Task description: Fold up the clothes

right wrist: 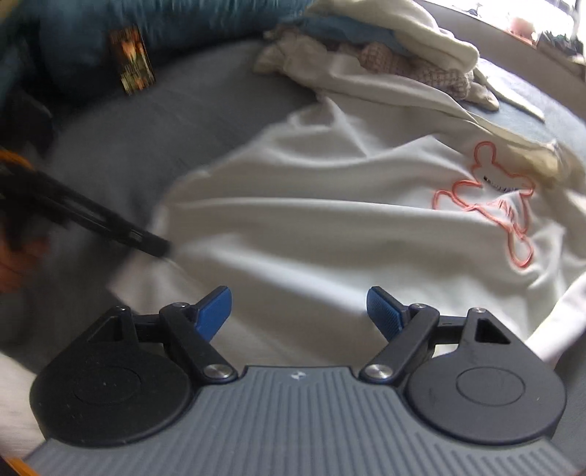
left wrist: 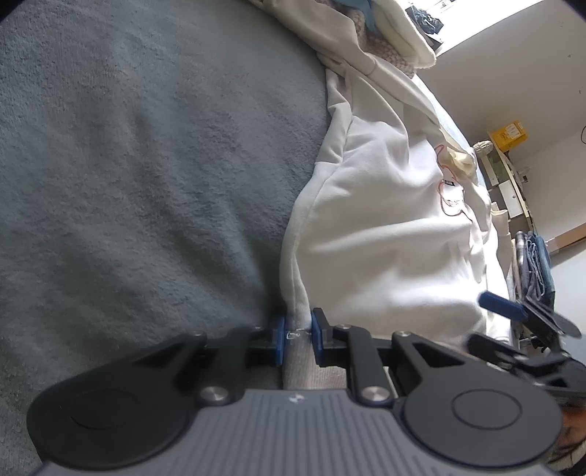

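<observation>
A white sweatshirt [left wrist: 395, 227] with an orange outline print [right wrist: 487, 205] lies spread on the grey blanket [left wrist: 146, 164]. My left gripper [left wrist: 298, 335] is shut on the sweatshirt's ribbed hem edge, low over the blanket. It shows in the right wrist view [right wrist: 157, 245] as a dark blurred arm at the garment's left edge. My right gripper [right wrist: 298, 311] is open and empty, hovering over the lower part of the sweatshirt [right wrist: 311, 219]. It also shows at the right edge of the left wrist view [left wrist: 512, 311].
A heap of other clothes [right wrist: 384, 55] lies at the far side of the bed. A small dark card [right wrist: 133, 60] leans against a blue pillow [right wrist: 164, 25]. Shelves and a yellow box [left wrist: 509, 133] stand by the wall beyond the bed.
</observation>
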Tool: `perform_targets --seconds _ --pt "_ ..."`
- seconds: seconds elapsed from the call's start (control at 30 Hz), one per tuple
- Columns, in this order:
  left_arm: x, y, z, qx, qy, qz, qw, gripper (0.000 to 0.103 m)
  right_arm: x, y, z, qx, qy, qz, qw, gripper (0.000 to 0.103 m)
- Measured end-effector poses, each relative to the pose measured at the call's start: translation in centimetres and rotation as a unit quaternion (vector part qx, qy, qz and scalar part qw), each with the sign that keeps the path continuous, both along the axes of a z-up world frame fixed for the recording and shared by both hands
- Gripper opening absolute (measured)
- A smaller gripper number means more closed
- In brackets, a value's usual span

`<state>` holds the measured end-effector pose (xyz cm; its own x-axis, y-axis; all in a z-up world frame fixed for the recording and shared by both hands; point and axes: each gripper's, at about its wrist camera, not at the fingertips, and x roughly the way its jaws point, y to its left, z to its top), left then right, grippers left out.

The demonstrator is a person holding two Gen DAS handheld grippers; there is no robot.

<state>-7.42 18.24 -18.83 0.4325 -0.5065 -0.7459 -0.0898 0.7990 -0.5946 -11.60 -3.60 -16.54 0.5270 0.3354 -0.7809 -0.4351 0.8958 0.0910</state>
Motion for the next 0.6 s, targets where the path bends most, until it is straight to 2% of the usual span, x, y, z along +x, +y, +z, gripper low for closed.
perform_targets --seconds 0.1,0.2,0.23,0.27,0.33,0.4,0.43,0.53,0.6 --pt "0.0 0.3 -0.1 -0.004 0.001 -0.001 1.0 0.018 -1.7 -3.5 2.0 0.06 -0.01 -0.05 0.997 0.081" --pt "0.1 0.6 -0.2 -0.007 0.001 -0.002 1.0 0.018 -3.6 -8.6 3.6 0.083 -0.029 -0.131 0.987 0.081" --pt "0.2 0.6 -0.2 -0.007 0.001 -0.002 1.0 0.018 -4.0 -10.4 3.4 0.083 -0.023 -0.166 0.982 0.081" --pt "0.5 1.9 -0.2 -0.007 0.001 -0.003 1.0 0.018 -4.4 -12.1 3.1 0.083 -0.01 -0.203 0.976 0.08" --pt "0.1 1.8 -0.4 -0.006 0.001 -0.001 1.0 0.018 -5.1 -15.2 2.3 0.088 0.018 -0.27 0.959 0.076" --pt "-0.1 2.0 -0.3 -0.005 0.0 0.001 1.0 0.018 -5.6 -17.6 0.8 0.109 0.057 -0.322 0.939 0.061" --pt "-0.2 1.8 -0.2 -0.004 0.0 0.001 1.0 0.018 -5.9 -18.4 0.1 0.124 0.071 -0.341 0.929 0.059" --pt "-0.4 1.1 -0.1 0.0 0.001 0.002 1.0 0.018 -6.1 -18.8 -1.1 0.167 0.086 -0.346 0.919 0.054" --pt "-0.3 1.1 -0.1 0.003 0.002 0.002 1.0 0.018 -5.6 -18.2 -1.6 0.164 0.089 -0.338 0.923 0.05"
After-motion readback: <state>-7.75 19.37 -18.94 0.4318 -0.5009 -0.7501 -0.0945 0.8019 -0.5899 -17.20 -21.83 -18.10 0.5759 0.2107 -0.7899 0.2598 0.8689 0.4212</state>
